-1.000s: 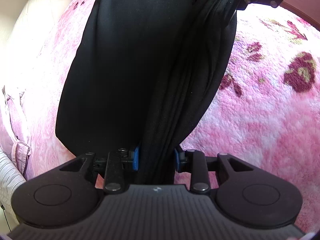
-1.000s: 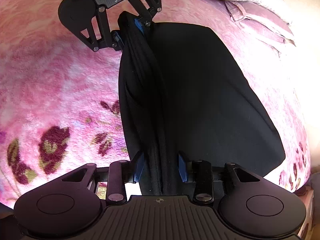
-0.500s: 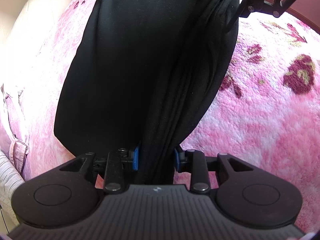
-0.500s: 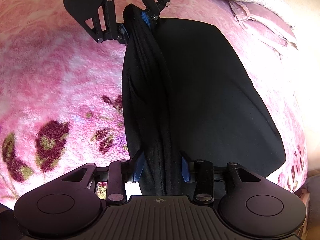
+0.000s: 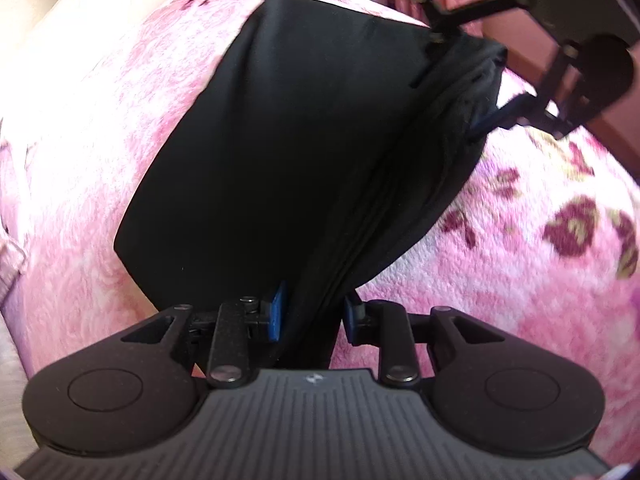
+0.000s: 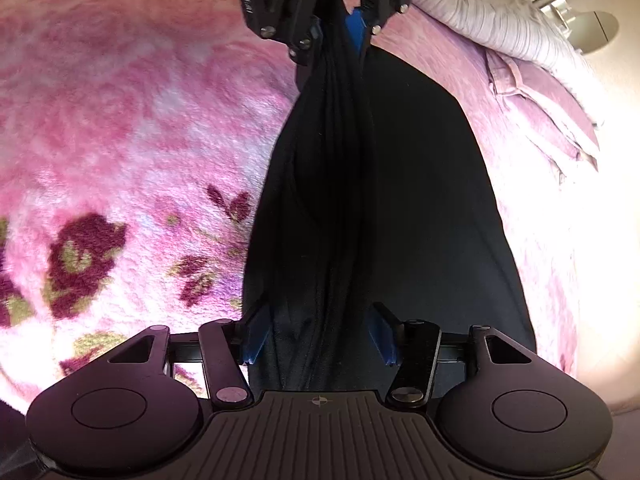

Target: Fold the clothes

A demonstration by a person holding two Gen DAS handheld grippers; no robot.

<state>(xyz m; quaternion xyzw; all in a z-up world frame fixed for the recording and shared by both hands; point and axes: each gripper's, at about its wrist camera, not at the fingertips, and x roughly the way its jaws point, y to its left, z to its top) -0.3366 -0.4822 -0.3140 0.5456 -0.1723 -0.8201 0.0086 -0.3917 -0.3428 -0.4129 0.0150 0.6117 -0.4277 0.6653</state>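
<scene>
Pink flowery blanket covers the bed, with a black garment spread on it. Left gripper tilts steeply down, its jaws closing on the bunched edge. Right gripper angles down too, its jaws opening, with the bundled fabric still between them.

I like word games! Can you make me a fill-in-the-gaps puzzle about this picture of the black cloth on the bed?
1. The cloth is coloured ____.
2. It lies on a fluffy blanket that is mostly ____.
3. The blanket is patterned with dark red ____.
4. The bunched edge runs between the left gripper and the ____ gripper.

Missing words: black; pink; flowers; right
</scene>
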